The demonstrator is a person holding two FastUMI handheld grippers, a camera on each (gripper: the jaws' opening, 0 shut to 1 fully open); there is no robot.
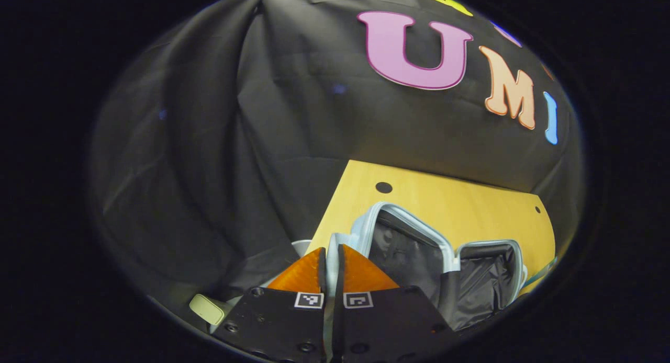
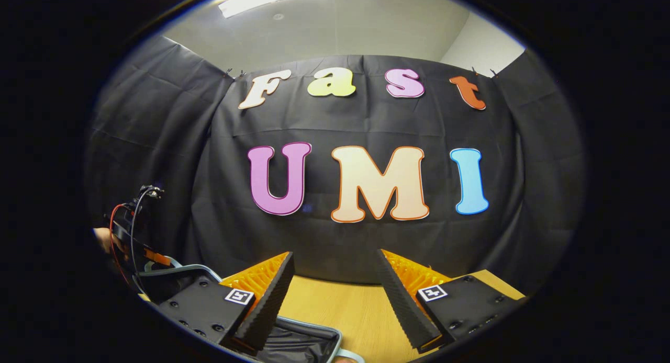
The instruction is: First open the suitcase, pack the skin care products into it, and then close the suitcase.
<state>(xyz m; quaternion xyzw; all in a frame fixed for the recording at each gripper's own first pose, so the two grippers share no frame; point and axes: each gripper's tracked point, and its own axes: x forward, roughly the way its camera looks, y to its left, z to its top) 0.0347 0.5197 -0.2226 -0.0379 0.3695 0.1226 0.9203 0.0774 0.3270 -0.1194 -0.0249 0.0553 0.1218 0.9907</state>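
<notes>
One suitcase (image 1: 445, 258) lies open on the wooden table (image 1: 460, 195), just ahead and to the right of the left gripper (image 1: 330, 263). Its two dark-lined halves sit side by side, each bordered by a pale blue rim. The left gripper's two fingers are pressed almost together, with a pale blue edge of the suitcase showing in the narrow slit between them; whether they actually pinch it cannot be told. A small cream-coloured object (image 1: 207, 309) lies low to its left. Bare tabletop stretches beyond the suitcase up to the cloth wall.

The right gripper (image 2: 335, 284) stands wide apart, holding nothing, above open table. One suitcase corner (image 2: 303, 339) lies under its left finger, and the other gripper (image 2: 133, 237) shows far left.
</notes>
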